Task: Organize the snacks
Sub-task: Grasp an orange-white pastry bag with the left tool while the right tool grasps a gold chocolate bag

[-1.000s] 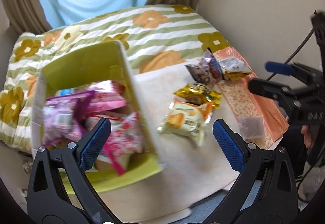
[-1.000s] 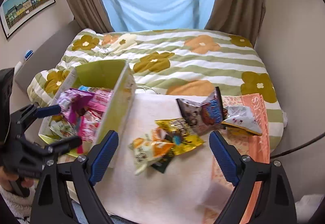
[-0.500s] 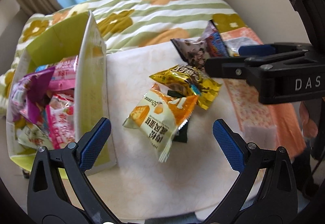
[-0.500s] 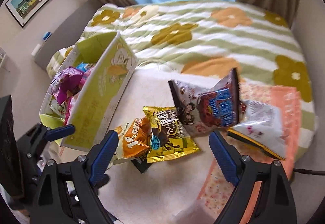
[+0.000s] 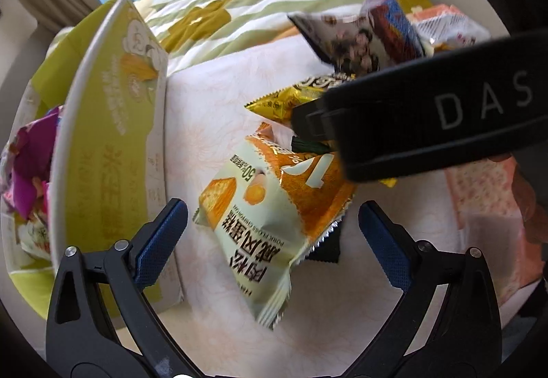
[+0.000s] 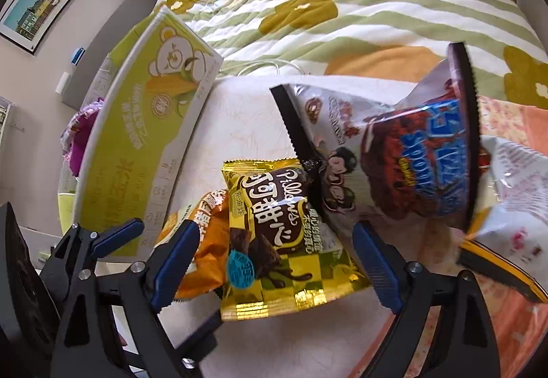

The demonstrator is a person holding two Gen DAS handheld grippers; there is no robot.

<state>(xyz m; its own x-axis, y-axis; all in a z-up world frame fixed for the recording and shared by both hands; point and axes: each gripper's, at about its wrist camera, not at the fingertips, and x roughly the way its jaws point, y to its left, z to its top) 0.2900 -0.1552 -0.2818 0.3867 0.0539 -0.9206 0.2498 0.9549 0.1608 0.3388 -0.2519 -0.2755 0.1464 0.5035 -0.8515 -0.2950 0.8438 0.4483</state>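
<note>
A green carton [image 5: 113,151], already stocked with packets, is stood at the frame's left. At centre, the left tongs [image 5: 270,244] are spread wide around an orange-and-cream snack packet [image 5: 270,206] on the worktop [image 5: 212,110], seemingly for pickup. Right, the right tongs [image 6: 274,258] are likewise held wide over a gold packet [image 6: 277,241].

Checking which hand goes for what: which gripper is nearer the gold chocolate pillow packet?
Right. The right gripper hangs open directly over the gold packet, pads either side. The left gripper is beside it, open over the orange-and-cream packet toward the green box.
</note>
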